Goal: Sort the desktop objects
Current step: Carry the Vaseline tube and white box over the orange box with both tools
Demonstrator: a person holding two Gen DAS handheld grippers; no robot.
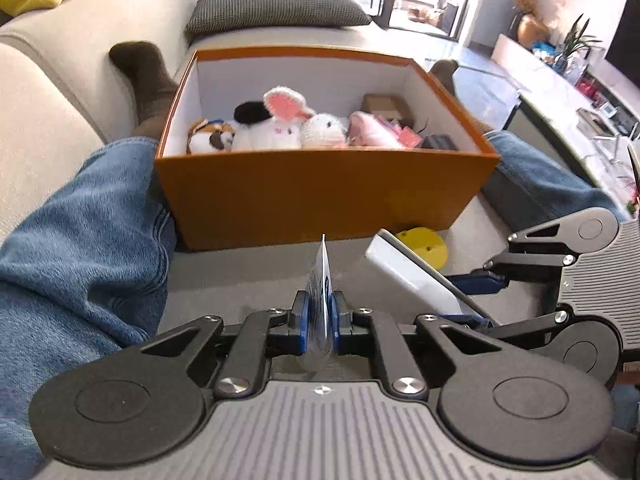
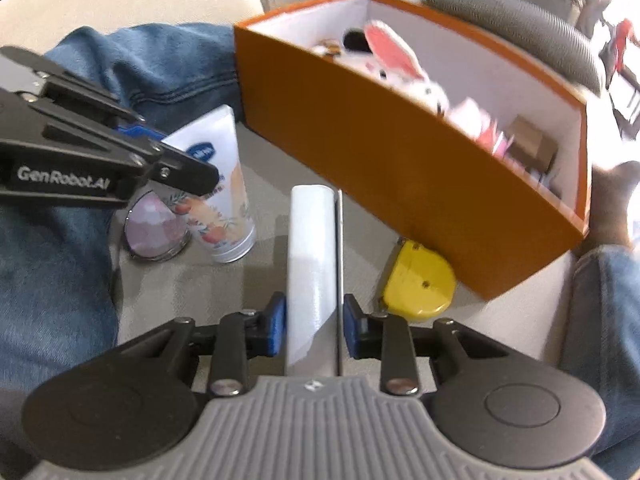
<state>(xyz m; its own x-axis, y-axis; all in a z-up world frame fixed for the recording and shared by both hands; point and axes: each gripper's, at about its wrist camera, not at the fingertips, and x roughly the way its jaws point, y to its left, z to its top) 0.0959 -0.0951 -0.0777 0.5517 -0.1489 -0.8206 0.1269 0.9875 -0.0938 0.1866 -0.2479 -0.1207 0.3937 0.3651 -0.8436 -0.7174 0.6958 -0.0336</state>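
Orange cardboard fills the upper middle of the left wrist view: the open box [image 1: 326, 196] sits at twelve o'clock from the left gripper [image 1: 320, 316], between the person's denim legs [image 1: 80, 248]. The left gripper is clenched on the crimped end of a cream tube [image 1: 322, 280], seen edge-on and standing upright between the blue pads [image 1: 303, 316]. Inside the box, plush toys [image 1: 280, 124] crowd the near wall and a small brown carton [image 1: 386, 106] lies toward one o'clock. At three o'clock the right gripper [image 1: 476, 300] grasps a white flat case [image 1: 412, 276], with a yellow tape measure [image 1: 424, 246] just beyond it, close to the foot of the box.

In the right wrist view the white flat case [image 2: 314, 276] runs straight up the middle, gripped between the pads of the right gripper [image 2: 315, 328]. At ten o'clock the left gripper [image 2: 176, 160] holds the cream tube [image 2: 216, 200] with its cap on the grey cushion, a round pocket mirror [image 2: 158, 226] just beside it. The yellow tape measure [image 2: 418, 286] lies at two o'clock, the orange box [image 2: 400, 152] above it.

To do this step well, I judge each hand should lift clear of the box wall before crossing it, one hand at a time so the grippers do not collide. Free floor seems to be on the carton side, since the toys take up the other.
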